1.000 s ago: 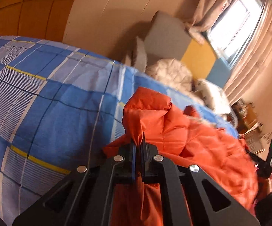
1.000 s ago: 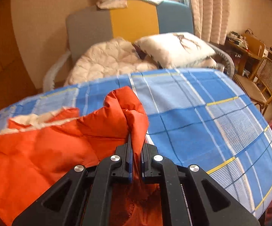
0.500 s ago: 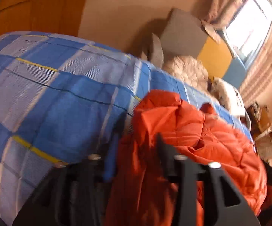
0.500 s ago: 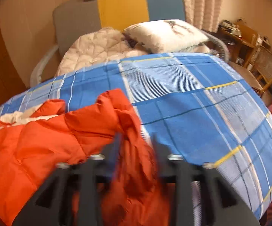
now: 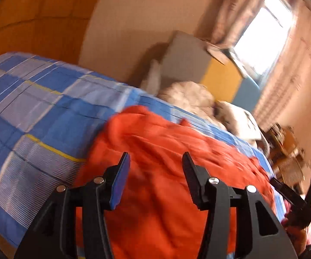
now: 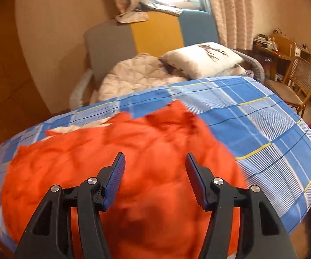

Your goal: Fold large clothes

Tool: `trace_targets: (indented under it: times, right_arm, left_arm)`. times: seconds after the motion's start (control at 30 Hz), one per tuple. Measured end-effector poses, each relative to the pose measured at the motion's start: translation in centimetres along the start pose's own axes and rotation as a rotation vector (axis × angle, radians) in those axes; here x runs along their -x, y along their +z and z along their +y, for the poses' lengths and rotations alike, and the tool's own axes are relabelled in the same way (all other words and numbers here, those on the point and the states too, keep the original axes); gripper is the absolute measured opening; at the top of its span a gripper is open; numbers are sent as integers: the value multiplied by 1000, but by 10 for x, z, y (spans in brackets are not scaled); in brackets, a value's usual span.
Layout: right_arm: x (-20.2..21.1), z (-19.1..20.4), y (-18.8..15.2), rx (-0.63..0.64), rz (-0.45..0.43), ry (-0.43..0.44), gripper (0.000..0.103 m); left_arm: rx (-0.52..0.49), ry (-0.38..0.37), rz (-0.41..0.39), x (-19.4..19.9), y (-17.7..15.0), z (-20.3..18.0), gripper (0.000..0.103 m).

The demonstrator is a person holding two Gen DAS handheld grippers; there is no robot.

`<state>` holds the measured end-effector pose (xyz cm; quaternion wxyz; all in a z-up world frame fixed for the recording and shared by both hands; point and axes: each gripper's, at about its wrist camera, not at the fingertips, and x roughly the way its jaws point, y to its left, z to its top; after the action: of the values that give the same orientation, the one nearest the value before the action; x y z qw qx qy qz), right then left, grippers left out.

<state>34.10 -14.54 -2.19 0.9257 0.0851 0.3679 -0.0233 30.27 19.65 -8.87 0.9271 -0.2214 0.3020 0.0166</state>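
Left wrist: left hand-held gripper (image 5: 155,161) jaws apart, nothing pinched, above orange padded jacket (image 5: 166,172) lying on blue plaid bedsheet (image 5: 36,112). Right wrist: right hand-held gripper (image 6: 154,163) likewise open w/ jacket beneath. Prob. fold laid down, grip let go so fabric settles flat.

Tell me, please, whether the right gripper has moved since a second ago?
Yes. The right gripper has let go of the orange jacket and backed away from the pillow; its jaws stand open.
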Motion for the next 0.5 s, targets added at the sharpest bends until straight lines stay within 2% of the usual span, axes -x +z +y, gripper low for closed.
trace_targets:
  times: [0.1, 0.2, 0.3, 0.5]
  right_arm:
    - [5, 25, -6, 28, -19, 28, 58]
    - [-1, 45, -11, 61, -16, 51, 58]
    - [-8, 61, -15, 89, -37, 45, 58]
    - [-37, 78, -19, 120, -24, 30, 58]
  left_arm:
    - [-90, -56, 25, -8, -8, -40, 51]
    - [-115, -62, 46, -22, -12, -62, 50]
    - [-115, -61, 64, -40, -13, -73, 50]
    - [-143, -34, 99, -75, -16, -87, 50]
